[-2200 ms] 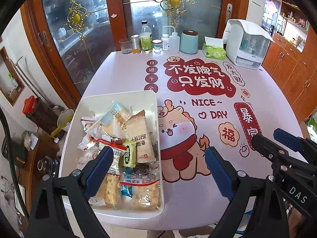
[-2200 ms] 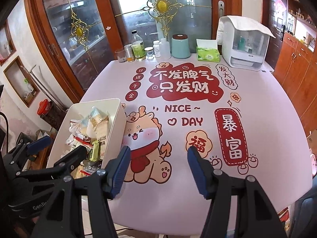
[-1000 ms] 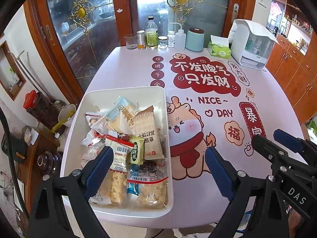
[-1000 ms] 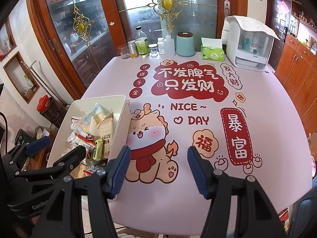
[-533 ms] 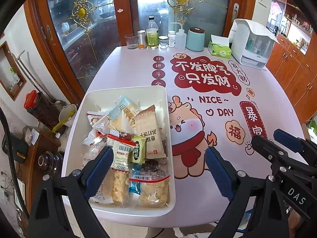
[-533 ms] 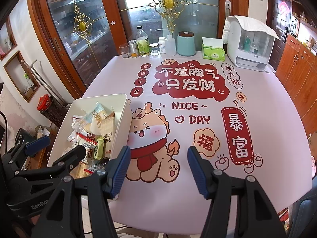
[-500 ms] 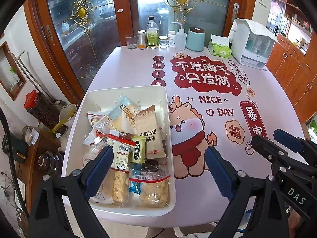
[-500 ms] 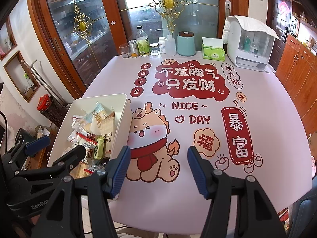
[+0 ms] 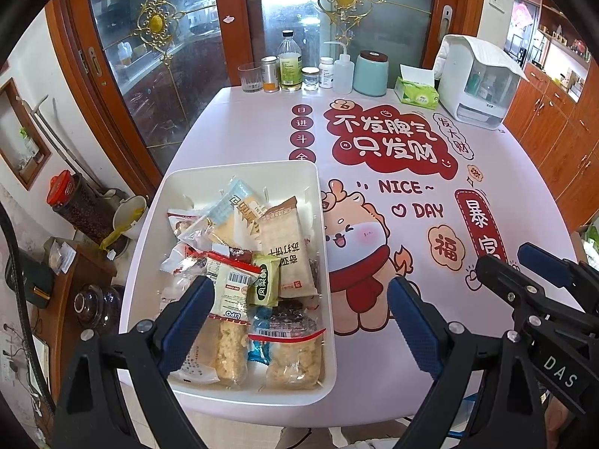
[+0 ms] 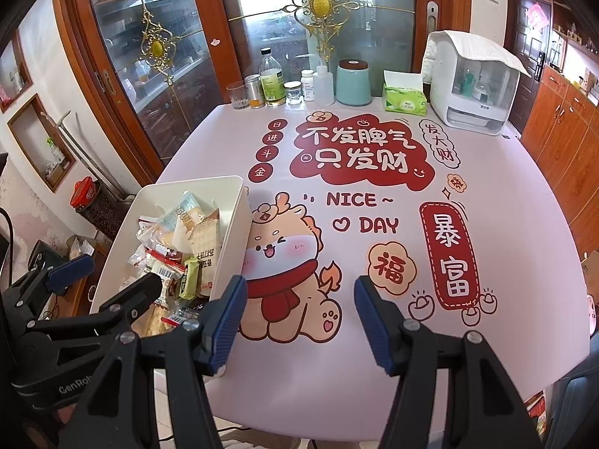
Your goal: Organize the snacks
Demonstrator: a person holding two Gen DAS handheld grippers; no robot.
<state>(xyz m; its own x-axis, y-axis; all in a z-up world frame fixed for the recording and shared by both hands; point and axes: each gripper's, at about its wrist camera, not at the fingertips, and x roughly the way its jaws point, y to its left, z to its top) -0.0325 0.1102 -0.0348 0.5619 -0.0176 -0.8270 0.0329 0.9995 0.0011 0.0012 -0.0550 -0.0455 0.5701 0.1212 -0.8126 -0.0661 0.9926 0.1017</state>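
A white plastic bin (image 9: 239,170) full of several wrapped snacks sits at the table's near left; it also shows in the right wrist view (image 10: 239,202). On top lie a tan cracker pack (image 9: 286,247), a small green packet (image 9: 265,280) and clear bags of puffed rice (image 9: 295,355). My left gripper (image 9: 299,321) is open and empty, hovering above the bin's near end. My right gripper (image 10: 299,321) is open and empty, above the dragon print to the right of the bin.
The pink table cover (image 10: 374,194) has red Chinese lettering. At the far edge stand a glass (image 9: 250,78), bottles (image 9: 290,61), a teal canister (image 9: 370,73), a tissue box (image 9: 416,91) and a white appliance (image 9: 479,78). A wooden cabinet (image 9: 554,131) is at the right.
Both grippers have crept forward and slightly left over the last two seconds, so the bin sits nearer the middle of the left view. Both stay open.
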